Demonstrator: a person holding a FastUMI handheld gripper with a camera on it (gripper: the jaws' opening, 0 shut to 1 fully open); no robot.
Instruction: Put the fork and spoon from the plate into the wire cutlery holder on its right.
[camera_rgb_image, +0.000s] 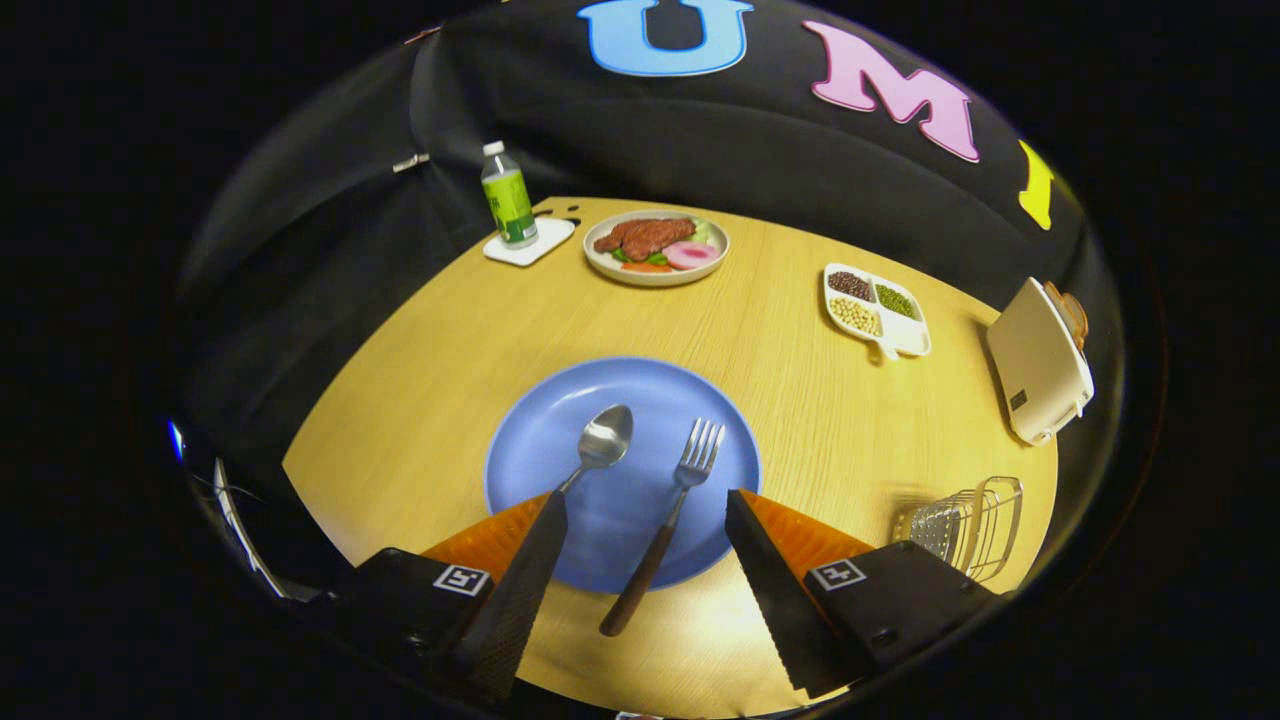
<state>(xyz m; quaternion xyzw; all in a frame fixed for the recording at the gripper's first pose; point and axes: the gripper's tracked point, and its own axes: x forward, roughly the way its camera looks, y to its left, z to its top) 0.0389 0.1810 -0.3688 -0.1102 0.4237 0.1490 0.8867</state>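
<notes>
The gripper (640, 545) hangs spread wide over the near rim of the blue plate (540, 440), nothing pressed between its fingers. The fork (665, 530) lies in the gap between them; the spoon (598, 445) runs just beside the left finger, its handle hidden behind it. Bare tabletop (800, 400) stretches from the plate to the wire cutlery holder (975, 520), which stands just beyond the right finger. The toaster (1040, 375) stands near the holder on its far side. The divided bean tray (877, 310), food plate (655, 247) and bottle (508, 195) sit well apart across the table.
</notes>
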